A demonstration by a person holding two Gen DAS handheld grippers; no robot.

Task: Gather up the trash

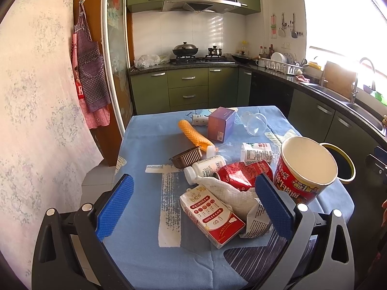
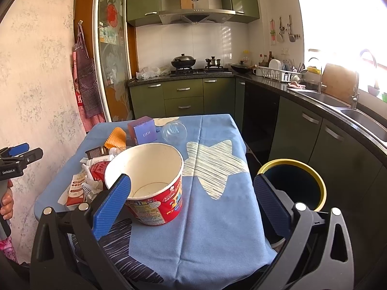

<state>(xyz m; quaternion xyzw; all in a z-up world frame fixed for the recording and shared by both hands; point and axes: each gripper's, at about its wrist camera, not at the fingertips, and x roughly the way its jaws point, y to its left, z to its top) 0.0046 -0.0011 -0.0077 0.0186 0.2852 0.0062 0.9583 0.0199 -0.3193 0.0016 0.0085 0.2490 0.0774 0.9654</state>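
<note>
A heap of trash lies on the blue-clothed table (image 1: 145, 253): a red-and-white milk carton (image 1: 211, 215), crumpled white paper (image 1: 232, 194), a crushed red cola can (image 1: 241, 174), white bottles (image 1: 205, 168), a brown tray (image 1: 187, 157), an orange mesh sleeve (image 1: 193, 133), a purple box (image 1: 221, 123) and a clear cup (image 1: 255, 123). A big red noodle bowl (image 2: 147, 181) stands empty near the table's edge. My left gripper (image 1: 193, 204) is open above the carton and paper. My right gripper (image 2: 193, 204) is open, its left finger beside the bowl. A yellow-rimmed bin (image 2: 293, 182) stands on the floor right of the table.
Green kitchen cabinets (image 1: 187, 89) and a stove with pots (image 1: 185, 49) are behind the table. A counter with a dish rack (image 1: 283, 66) and sink (image 2: 362, 117) runs along the right. Aprons (image 1: 90, 72) hang on the left wall. A hand (image 2: 6, 205) holds the left gripper's handle.
</note>
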